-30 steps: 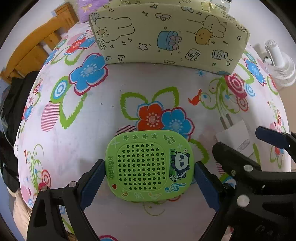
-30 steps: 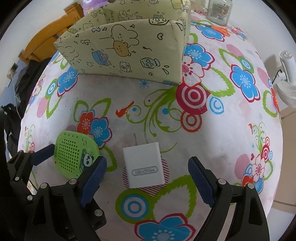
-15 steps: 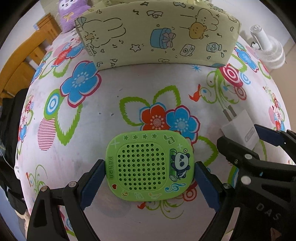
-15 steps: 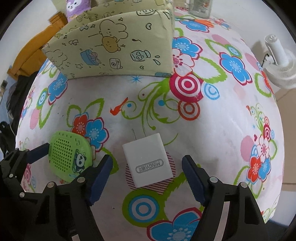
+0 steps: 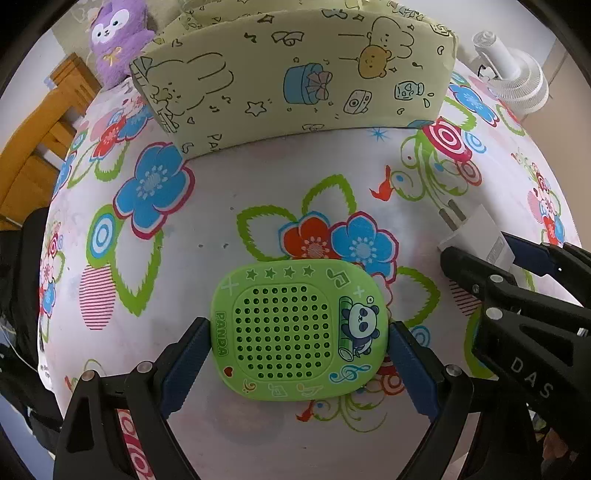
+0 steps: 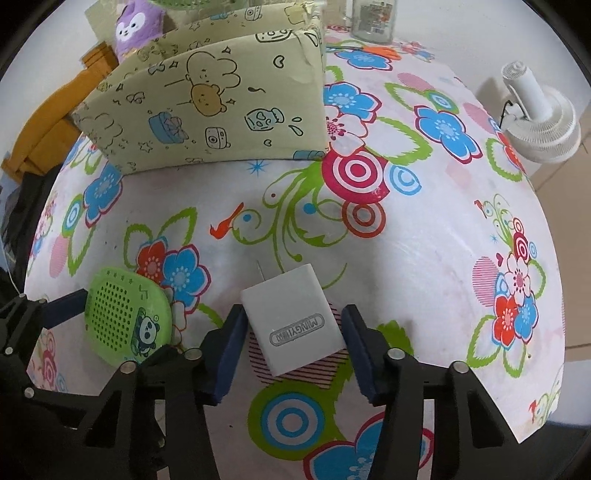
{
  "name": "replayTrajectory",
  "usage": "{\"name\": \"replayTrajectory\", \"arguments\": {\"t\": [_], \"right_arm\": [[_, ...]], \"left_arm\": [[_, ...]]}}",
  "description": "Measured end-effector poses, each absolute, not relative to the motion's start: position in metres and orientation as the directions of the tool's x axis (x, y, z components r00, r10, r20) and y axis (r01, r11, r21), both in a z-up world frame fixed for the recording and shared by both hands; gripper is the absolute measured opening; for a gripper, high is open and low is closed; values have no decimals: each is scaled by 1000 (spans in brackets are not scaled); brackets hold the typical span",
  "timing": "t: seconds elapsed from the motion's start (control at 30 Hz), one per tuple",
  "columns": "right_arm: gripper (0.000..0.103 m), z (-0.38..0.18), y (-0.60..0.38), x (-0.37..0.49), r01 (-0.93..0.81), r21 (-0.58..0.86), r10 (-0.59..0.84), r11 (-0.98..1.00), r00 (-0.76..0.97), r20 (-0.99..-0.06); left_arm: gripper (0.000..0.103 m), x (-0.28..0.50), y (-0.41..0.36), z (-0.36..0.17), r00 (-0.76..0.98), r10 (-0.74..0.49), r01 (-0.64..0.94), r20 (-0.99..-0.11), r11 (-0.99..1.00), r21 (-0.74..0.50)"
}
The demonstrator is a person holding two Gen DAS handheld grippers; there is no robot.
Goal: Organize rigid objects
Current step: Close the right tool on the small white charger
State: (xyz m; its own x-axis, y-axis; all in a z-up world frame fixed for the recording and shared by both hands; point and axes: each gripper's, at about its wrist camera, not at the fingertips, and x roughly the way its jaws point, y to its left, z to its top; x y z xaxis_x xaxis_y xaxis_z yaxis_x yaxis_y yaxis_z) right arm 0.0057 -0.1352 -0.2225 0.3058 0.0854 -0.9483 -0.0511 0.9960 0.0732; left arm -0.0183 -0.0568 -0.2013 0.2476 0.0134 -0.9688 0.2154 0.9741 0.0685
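A green panda speaker (image 5: 299, 332) lies flat on the flowered tablecloth (image 5: 229, 206), and my left gripper (image 5: 298, 328) is shut on it, a blue pad against each side. To its right lies a white charger (image 6: 295, 321), prongs pointing away. My right gripper (image 6: 293, 317) points down over the charger with its jaws closing, and the pads meet the charger's left and right edges. The speaker (image 6: 129, 317) shows at the left of the right wrist view. The charger (image 5: 476, 236) shows at the right edge of the left wrist view.
A pale yellow cartoon-print storage box (image 5: 295, 81) stands at the back of the table. A purple plush toy (image 5: 118, 40) sits behind it and a glass jar (image 6: 373, 18) further back. A white fan (image 6: 543, 122) stands off the right edge, a wooden chair (image 5: 33, 147) on the left.
The right jaws have closed from wide apart onto the charger. Both wrists rolled, so the table looks turned. The speaker kept its place between the left pads.
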Motion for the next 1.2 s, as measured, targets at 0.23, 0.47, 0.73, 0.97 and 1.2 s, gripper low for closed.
{"name": "replayTrajectory", "arguments": {"t": [0.23,0.47,0.73,0.97,1.2], "right_arm": [[53,-223,-130,8,-52,71,84,996,325,-942],[50,-220,-124,5,-62,63,80,996,348,-934],[47,-213,-118,7,-61,67,85,996,357,-930],[43,-203,-115,10,-61,74,92,995,375,-923],[42,-209,-109,11,-67,88,106,994,357,-928]], "left_arm": [[95,-14,-49,-194,252,9,239,-968,968,71],[95,-2,-31,-191,255,8,236,-967,969,70],[95,8,-16,-192,258,6,220,-966,973,64],[95,18,-5,-187,274,9,208,-962,976,69],[95,19,3,-196,261,19,215,-965,974,77]]}}
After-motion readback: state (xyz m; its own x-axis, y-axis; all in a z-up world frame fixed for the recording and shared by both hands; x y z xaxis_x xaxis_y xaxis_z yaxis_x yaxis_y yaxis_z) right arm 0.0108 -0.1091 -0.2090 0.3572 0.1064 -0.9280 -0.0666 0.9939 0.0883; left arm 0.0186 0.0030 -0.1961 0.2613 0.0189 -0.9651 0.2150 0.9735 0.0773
